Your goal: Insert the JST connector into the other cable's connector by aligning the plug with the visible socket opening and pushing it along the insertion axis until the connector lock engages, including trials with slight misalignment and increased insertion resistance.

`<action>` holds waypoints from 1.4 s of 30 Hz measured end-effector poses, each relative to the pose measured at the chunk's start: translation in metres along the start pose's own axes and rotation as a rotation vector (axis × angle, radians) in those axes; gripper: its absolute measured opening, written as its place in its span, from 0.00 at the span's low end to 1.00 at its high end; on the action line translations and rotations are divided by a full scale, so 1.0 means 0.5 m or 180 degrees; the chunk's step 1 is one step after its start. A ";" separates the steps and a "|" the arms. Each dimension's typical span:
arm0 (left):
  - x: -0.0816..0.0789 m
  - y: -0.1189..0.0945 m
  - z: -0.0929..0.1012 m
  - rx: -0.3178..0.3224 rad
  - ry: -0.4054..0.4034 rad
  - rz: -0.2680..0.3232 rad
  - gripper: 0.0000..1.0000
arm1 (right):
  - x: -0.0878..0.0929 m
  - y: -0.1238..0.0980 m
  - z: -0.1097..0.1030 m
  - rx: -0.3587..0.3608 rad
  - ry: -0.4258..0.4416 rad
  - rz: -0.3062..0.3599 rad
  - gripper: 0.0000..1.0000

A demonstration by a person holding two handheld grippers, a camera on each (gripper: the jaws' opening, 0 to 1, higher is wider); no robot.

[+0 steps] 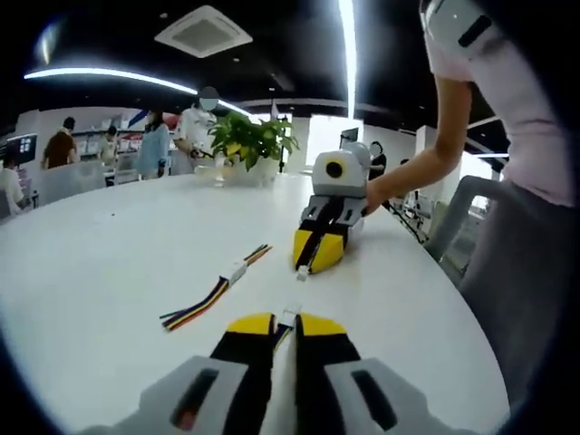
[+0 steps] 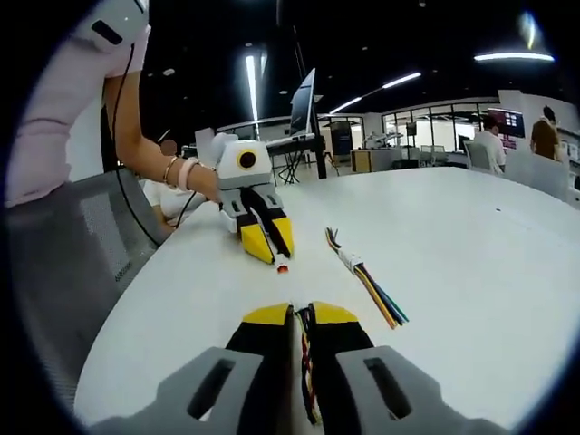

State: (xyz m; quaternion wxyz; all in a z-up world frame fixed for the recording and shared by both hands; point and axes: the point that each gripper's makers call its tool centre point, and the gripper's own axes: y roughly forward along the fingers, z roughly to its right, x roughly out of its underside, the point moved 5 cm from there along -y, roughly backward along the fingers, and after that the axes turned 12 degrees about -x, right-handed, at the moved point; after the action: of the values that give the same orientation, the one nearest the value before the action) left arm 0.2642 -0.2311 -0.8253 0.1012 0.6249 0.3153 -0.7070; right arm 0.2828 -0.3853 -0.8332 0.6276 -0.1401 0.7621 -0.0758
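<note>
My left gripper [image 1: 285, 322] is shut on a thin wire bundle, and a small white connector [image 1: 288, 314] pokes out between its yellow tips. Across the white table [image 1: 100, 272] my right gripper [image 1: 313, 258] faces it, shut on another cable with a small white plug [image 1: 302, 272] at its tip. In the right gripper view, my right gripper [image 2: 301, 314] clamps coloured wires [image 2: 308, 362]. The left gripper [image 2: 267, 245] stands opposite with a tiny reddish connector end [image 2: 283, 268]. The two connectors are apart. A spare multicoloured cable [image 1: 217, 290] [image 2: 367, 285] lies flat between them.
A person in a pink shirt [image 1: 507, 100] stands at the table's right edge, next to a grey chair [image 1: 453, 222] [image 2: 82, 245]. A potted plant [image 1: 249, 136] sits at the far side. Several people and desks are in the background.
</note>
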 end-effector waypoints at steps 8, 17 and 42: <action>-0.001 0.002 0.001 0.0003 0.0107 -0.0033 0.01 | 0.000 0.001 0.000 -0.0013 -0.0009 -0.0035 0.04; -0.002 0.003 0.005 0.0082 0.0103 -0.0040 0.00 | -0.025 0.016 -0.012 -0.0039 -0.0036 0.0009 0.03; -0.012 0.021 0.010 0.0209 0.0046 -0.0033 0.00 | -0.040 0.056 -0.027 -0.0233 0.0013 0.0057 0.03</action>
State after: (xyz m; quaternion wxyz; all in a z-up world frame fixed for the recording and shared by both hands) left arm 0.2671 -0.2436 -0.8231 0.0747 0.6313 0.2959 -0.7129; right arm 0.2699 -0.3534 -0.8203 0.6211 -0.1559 0.7669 -0.0425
